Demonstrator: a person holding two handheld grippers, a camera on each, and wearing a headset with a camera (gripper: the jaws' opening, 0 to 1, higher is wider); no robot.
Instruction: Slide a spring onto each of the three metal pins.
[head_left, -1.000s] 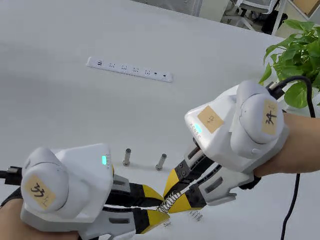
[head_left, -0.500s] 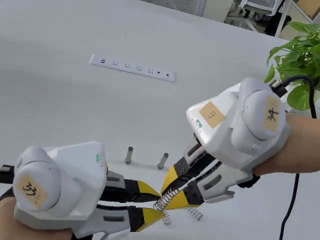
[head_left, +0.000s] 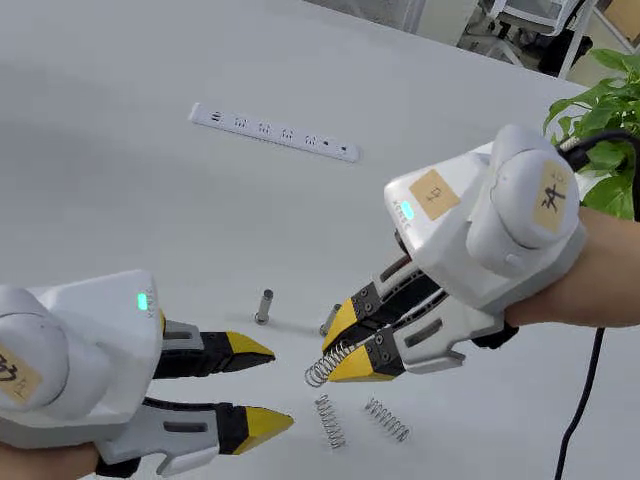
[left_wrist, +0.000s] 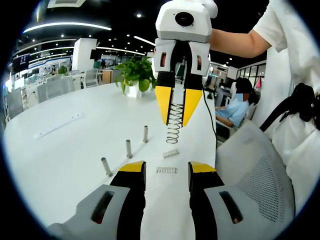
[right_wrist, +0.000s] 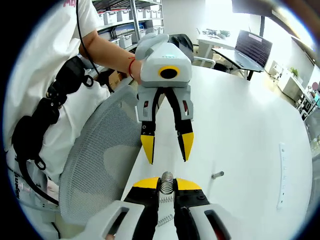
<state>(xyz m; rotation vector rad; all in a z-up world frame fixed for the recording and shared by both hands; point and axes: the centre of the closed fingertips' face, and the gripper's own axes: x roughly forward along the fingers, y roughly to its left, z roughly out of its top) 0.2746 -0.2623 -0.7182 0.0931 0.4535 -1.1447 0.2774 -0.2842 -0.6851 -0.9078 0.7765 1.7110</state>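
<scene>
The spring (head_left: 318, 368), clamped in the right gripper (head_left: 335, 360), could buckle or pop loose against a pin (head_left: 264, 305); left gripper (head_left: 280, 386) gapes empty

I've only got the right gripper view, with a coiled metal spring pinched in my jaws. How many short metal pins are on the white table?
Observer: Three short upright metal pins stand in a row on the white table.
Operator: Any springs on them?
Observer: None; all three are bare.
Operator: Spare springs?
Observer: Besides the held spring, two loose coiled metal springs lie flat near the pins.
</scene>
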